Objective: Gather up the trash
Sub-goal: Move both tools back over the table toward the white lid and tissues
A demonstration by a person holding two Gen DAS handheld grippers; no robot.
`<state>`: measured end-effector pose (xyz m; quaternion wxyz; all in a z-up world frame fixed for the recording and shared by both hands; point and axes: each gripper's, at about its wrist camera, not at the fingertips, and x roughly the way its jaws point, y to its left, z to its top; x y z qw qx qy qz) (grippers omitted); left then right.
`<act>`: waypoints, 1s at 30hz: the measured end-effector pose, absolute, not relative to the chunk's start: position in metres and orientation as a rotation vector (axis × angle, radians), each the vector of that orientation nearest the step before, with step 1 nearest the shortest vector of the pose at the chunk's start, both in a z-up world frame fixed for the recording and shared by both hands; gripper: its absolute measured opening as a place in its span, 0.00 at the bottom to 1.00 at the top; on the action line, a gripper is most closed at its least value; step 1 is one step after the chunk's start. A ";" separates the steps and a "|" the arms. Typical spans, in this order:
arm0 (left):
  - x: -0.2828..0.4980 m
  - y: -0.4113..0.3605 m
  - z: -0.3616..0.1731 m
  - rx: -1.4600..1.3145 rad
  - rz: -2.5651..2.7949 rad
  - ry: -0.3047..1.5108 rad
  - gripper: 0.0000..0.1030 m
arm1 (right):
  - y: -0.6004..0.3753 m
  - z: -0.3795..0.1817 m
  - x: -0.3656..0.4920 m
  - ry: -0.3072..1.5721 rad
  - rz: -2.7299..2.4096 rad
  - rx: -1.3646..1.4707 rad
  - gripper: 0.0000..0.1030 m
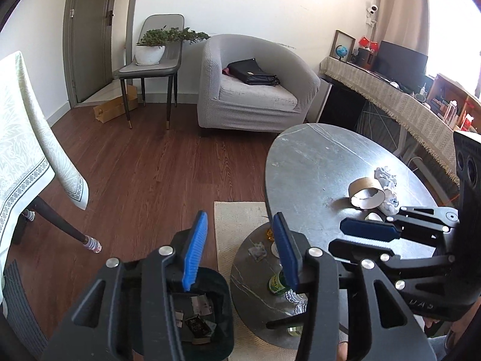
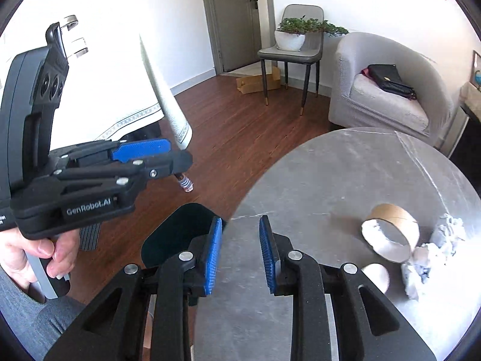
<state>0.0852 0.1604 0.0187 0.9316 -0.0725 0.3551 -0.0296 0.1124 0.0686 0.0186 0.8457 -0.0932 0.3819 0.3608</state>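
A cardboard tape roll (image 1: 366, 194) (image 2: 390, 231) lies on the grey oval table (image 1: 315, 162) (image 2: 330, 174), with crumpled white paper (image 1: 387, 189) (image 2: 433, 249) beside it and a small white cup (image 2: 377, 275) near it. A black trash bin (image 1: 207, 310) (image 2: 177, 231) with scraps inside stands on the floor left of the table. My left gripper (image 1: 240, 246) is open and empty above the bin. My right gripper (image 2: 240, 252) is open and empty over the table's near edge, left of the roll.
A lower round table (image 1: 255, 288) holds a green bottle (image 1: 278, 282), a glass and small bits. A grey armchair (image 1: 252, 90) with a black bag, a chair with a plant (image 1: 153, 48), a cloth-covered table (image 1: 27, 138) and a desk (image 1: 399, 96) stand around.
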 end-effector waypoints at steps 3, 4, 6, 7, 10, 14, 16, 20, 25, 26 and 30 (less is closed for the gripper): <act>0.092 0.136 0.015 -0.121 -0.094 0.740 0.50 | 0.045 0.020 0.117 0.796 0.724 -0.175 0.25; 0.094 0.129 0.014 -0.117 -0.108 0.744 0.50 | 0.038 0.021 0.119 0.793 0.710 -0.172 0.25; 0.098 0.114 0.012 -0.105 -0.137 0.747 0.53 | 0.022 0.021 0.121 0.788 0.681 -0.161 0.25; 0.100 0.107 0.012 -0.097 -0.151 0.748 0.53 | 0.014 0.021 0.124 0.785 0.669 -0.153 0.25; 0.106 0.087 0.009 -0.080 -0.190 0.755 0.58 | -0.012 0.022 0.129 0.771 0.620 -0.122 0.25; 0.114 0.059 0.003 -0.048 -0.236 0.779 0.60 | -0.040 0.023 0.132 0.766 0.571 -0.093 0.37; 0.117 0.046 -0.001 -0.027 -0.258 0.790 0.61 | -0.052 0.021 0.133 0.768 0.549 -0.084 0.44; 0.123 0.024 -0.008 0.001 -0.301 0.812 0.61 | -0.072 0.017 0.136 0.779 0.523 -0.065 0.51; 0.130 0.001 -0.013 0.024 -0.339 0.834 0.61 | -0.089 0.014 0.134 0.791 0.509 -0.052 0.58; 0.131 -0.002 -0.014 0.025 -0.346 0.837 0.61 | -0.091 0.013 0.134 0.797 0.510 -0.053 0.58; 0.136 -0.012 -0.017 0.024 -0.351 0.848 0.60 | -0.098 0.008 0.135 0.817 0.505 -0.058 0.62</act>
